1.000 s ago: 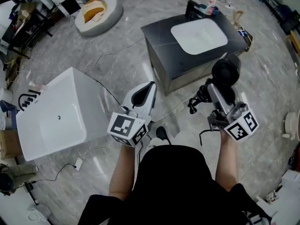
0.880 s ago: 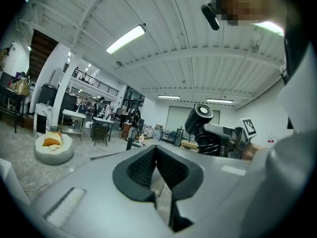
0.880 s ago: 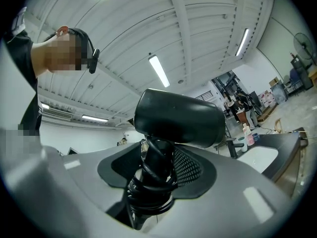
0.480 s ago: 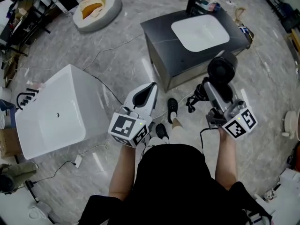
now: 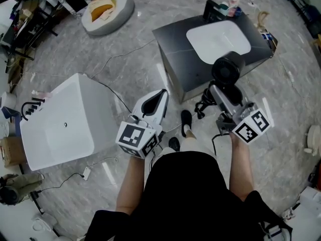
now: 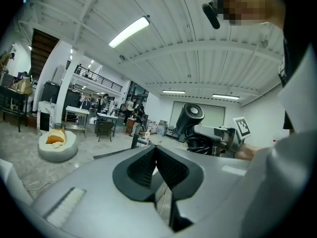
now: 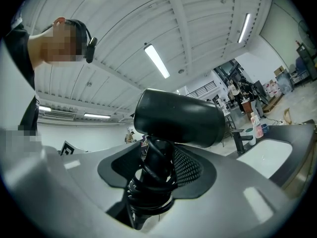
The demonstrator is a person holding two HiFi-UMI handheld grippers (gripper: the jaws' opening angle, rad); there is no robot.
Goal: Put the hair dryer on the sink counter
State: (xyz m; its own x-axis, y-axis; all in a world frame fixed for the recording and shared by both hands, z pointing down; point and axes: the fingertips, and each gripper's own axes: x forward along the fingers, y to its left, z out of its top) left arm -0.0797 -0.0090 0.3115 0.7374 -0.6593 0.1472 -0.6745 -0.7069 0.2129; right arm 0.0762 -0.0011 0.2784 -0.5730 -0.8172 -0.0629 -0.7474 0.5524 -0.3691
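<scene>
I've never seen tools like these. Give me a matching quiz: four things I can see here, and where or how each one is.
Things:
1. hair dryer
2. left gripper
3. bathtub
4. sink counter

States or places:
a. white, at the left of the head view
b. jaws together, nothing between them
c. clamped by its handle in the right gripper
d. dark top, at the upper right of the head view

Pairs: 1-c, 2-b, 3-a, 4-d
</scene>
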